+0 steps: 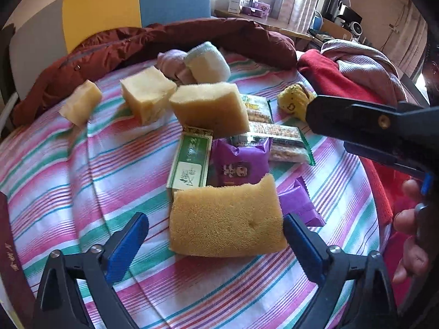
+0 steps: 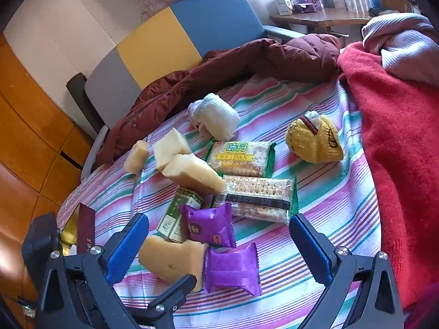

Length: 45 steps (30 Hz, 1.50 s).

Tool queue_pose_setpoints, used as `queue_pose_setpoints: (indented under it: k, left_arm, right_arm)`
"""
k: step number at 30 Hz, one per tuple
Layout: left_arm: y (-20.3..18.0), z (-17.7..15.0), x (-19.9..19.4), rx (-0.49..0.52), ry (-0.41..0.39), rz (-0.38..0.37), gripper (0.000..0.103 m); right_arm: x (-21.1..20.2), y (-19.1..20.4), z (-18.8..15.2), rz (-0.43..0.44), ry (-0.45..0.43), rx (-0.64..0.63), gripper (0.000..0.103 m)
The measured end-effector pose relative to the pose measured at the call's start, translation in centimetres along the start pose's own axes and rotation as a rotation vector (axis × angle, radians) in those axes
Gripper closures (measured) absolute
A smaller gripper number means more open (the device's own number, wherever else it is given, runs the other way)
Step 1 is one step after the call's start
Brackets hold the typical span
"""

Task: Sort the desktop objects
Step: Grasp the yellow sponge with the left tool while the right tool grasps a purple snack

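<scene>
Left tool (image 1: pixel 216 242): jaws wide apart, blue pads either side of the near sponge (image 1: pixel 226 219), neither pad pressing on it; small gaps show on both sides. The sponge lies flat on the striped cloth (image 1: pixel 82 164), directly between the fingers.

Just past that sponge, ahead of the left tool: green box (image 1: pixel 192 159), purple packet (image 1: pixel 240 164), and a second purple packet (image 1: pixel 299 203) toward the right finger. Farther ahead: big sponge (image 1: pixel 211 108) leaning over the box, two pale foam blocks (image 1: pixel 146 93) up-left, cracker packs (image 1: pixel 285 142) right of centre, rolled socks (image 1: pixel 207 61) at the far end, yellow knit toy (image 1: pixel 295 102) far right.

Right tool (image 2: pixel 219 249): jaws open, nothing held. The second purple packet (image 2: pixel 233 270) lies between its fingers, untouched. The near sponge (image 2: pixel 171 260) sits by its left finger, with a black finger of the left tool crossing in front.

Red blanket (image 2: pixel 397 150) to the right of the right tool; maroon jacket (image 2: pixel 219 74) beyond the objects. A hand (image 1: pixel 408 233) shows at the right edge of the left view.
</scene>
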<state>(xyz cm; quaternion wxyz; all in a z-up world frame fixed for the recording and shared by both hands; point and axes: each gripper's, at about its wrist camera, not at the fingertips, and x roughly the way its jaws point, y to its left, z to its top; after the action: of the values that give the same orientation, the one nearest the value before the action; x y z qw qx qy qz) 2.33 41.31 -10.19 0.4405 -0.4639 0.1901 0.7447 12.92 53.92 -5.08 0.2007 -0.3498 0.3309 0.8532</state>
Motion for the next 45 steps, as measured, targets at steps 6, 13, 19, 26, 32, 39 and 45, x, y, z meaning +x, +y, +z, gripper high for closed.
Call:
queue_pose_setpoints:
  k: [6,13,19,26,32,39,45]
  left_arm:
    - [0.3,-0.8,-0.8,0.001,-0.036,-0.053,0.029]
    - [3.6,-3.2,-3.2,-0.089,-0.082,-0.064,0.031]
    - [6.0,-5.0,-4.8,-0.159,-0.089,-0.052,0.031]
    - [7.3,-7.0,-5.7,-0.196,-0.081,-0.042,0.03]
    - [7.6,-7.8,-6.7,-0.201,-0.098,-0.033,0.03]
    - [8.1,-8.1,-8.5,-0.207,-0.142,-0.024,0.03]
    - [9.2,-8.4,-11.0,-0.222,-0.195,-0.018,0.03]
  right_arm:
    - [1.3,-0.5,-0.3,-0.054,0.06,-0.004,0.002]
    - [2.9,0.2,-1.3,-0.082,0.154,-0.072,0.012]
    - [4.5,1.5,-2.7,-0.109,0.229,-0.148,0.012]
    - [6.4,2.2,-4.1,-0.199,0.307,-0.24,0.032]
    - [6.1,2.6,-4.4,-0.215,0.283,-0.281,0.054]
    - [5.0,2.9,-4.5,-0.199,0.263,-0.292,0.058]
    - [3.3,3.0,-3.8,-0.149,0.207,-0.248,0.058]
